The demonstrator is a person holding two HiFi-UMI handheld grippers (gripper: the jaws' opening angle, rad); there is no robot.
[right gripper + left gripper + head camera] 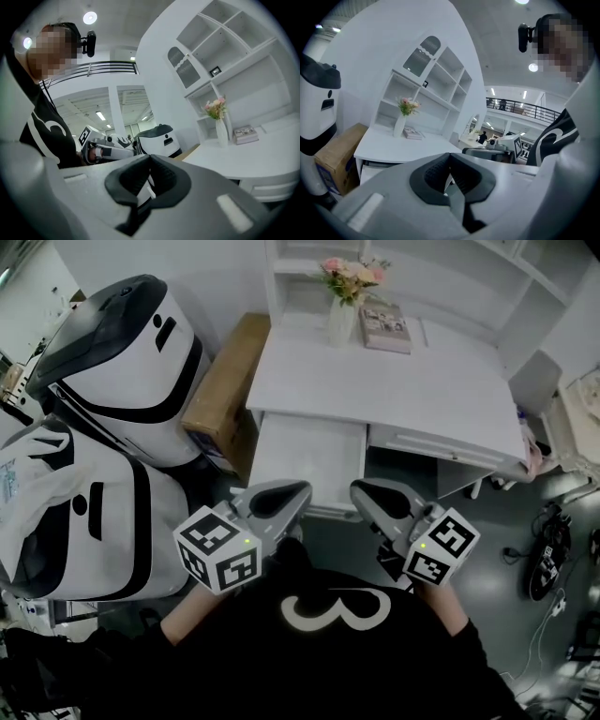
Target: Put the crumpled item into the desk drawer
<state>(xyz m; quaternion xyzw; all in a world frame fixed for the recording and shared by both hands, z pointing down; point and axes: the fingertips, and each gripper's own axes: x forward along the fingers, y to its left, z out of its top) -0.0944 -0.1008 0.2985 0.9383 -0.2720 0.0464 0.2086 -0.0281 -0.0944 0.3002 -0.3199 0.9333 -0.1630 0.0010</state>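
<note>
The white desk [403, 381] has its left drawer [309, 454] pulled open, and only a white inside shows. No crumpled item appears in any view. My left gripper [300, 493] and right gripper [358, 491] hang side by side just in front of the drawer, close to the person's chest. Both point toward the desk. In the left gripper view the left gripper [450, 158] has its dark pads pressed together with nothing between them. The right gripper [150, 160] is likewise shut and holds nothing in the right gripper view.
Two large white and black machines [122, 362] stand to the left, with a cardboard box [225, 381] against the desk's side. A vase of flowers [343, 298] and a book [385, 329] sit at the back of the desktop. Cables [548, 559] lie on the floor at right.
</note>
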